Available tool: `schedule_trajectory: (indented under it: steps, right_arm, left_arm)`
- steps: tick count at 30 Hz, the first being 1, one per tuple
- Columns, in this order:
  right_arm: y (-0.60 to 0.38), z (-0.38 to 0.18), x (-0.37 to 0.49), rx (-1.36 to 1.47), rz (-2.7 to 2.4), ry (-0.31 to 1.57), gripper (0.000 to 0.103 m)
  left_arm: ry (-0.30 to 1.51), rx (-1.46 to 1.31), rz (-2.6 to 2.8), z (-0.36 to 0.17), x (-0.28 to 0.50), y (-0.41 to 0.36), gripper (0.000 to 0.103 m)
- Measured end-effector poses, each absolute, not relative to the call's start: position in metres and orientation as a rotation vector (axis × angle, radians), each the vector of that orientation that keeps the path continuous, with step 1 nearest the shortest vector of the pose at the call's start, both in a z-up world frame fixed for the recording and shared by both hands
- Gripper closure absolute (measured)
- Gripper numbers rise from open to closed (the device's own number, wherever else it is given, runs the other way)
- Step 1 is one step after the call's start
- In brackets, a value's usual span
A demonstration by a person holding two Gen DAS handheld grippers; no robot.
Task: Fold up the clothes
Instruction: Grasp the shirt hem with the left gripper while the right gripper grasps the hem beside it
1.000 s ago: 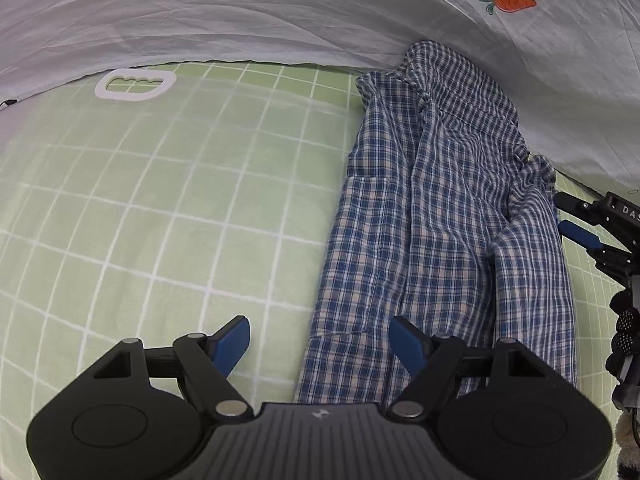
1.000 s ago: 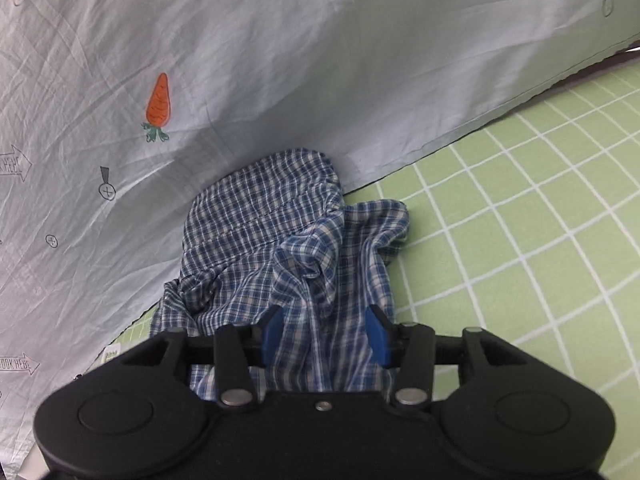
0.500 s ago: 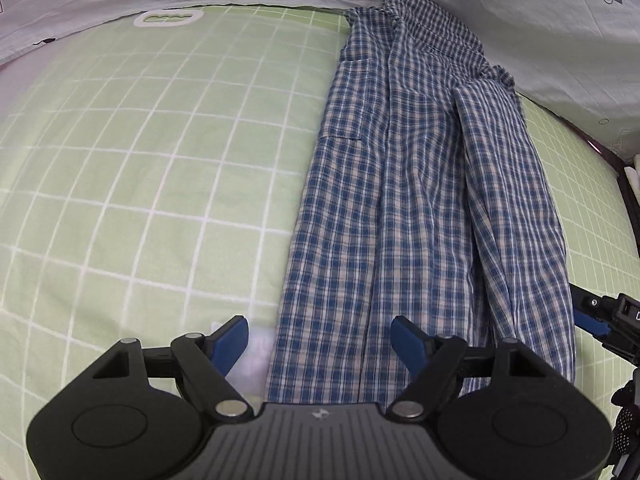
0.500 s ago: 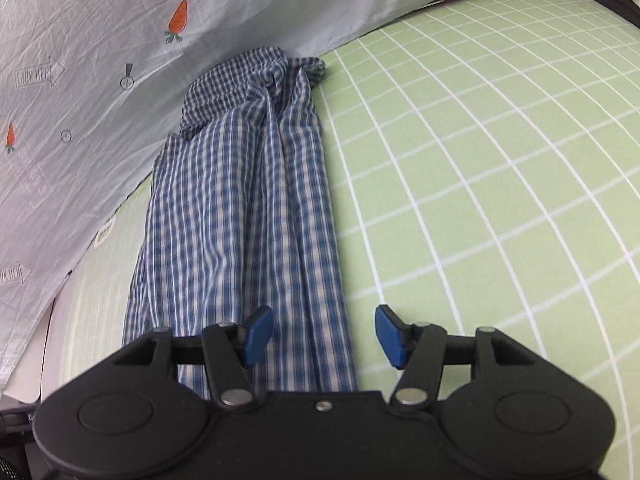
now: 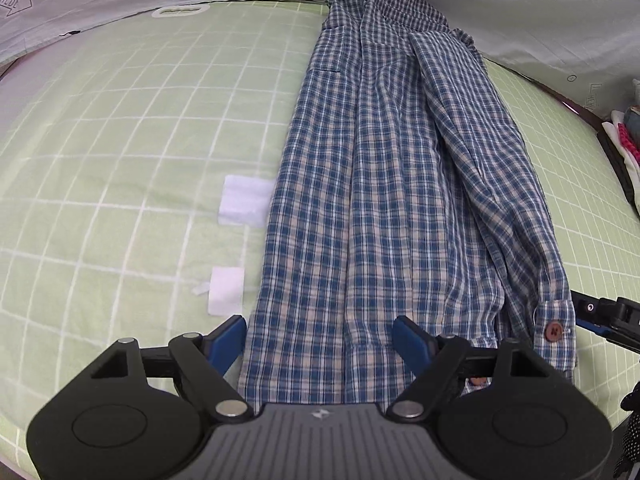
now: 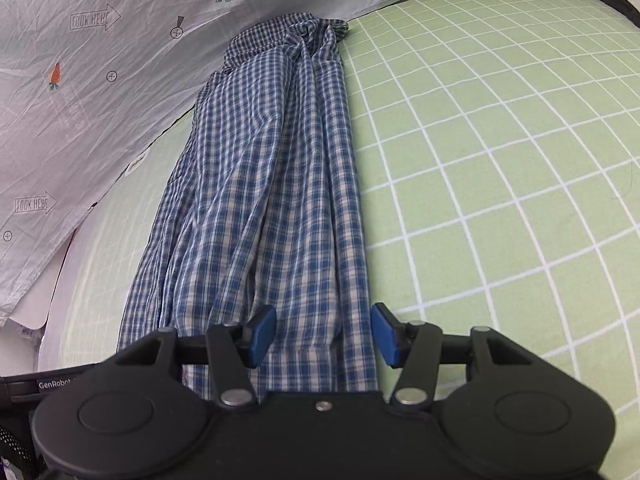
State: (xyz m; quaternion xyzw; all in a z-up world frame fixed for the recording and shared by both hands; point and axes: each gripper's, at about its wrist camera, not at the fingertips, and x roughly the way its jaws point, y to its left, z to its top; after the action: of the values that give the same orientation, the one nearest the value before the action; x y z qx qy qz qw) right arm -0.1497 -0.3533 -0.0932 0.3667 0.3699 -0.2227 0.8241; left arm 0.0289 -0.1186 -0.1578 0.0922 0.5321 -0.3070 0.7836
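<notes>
1. Lying lengthwise: blue-and-white checked cotton shirt [image 5: 384,184], folded into a long narrow strip on the green white-gridded sheet [image 5: 132,128], collar at upper centre of the left wrist view, hem at the bottom.
2. Straddling the hem at lower centre: left gripper [image 5: 320,340], jaws spread wide and opening, pads clear of the cloth, nothing gripped.
3. Hovering over the strip's lower right edge in the right wrist view: right gripper [image 6: 324,334], about half open and closing, fabric between blue pads [image 6: 262,334], no clamping seen.
4. Showing at lower right of the left view: sleeve cuff with brown button [image 5: 554,330].
5. Backing both views along the top: grey carrot-print cloth [image 6: 120,40].
</notes>
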Motion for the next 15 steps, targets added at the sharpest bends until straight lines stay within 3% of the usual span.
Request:
schedule_trajectory:
  steps: [15]
  right_arm:
    - [-0.308, -0.087, -0.191, 0.763, -0.463, 0.770, 0.049]
  left_arm:
    - [1.110, 0.331, -0.712, -0.157, -0.013, -0.097, 0.022]
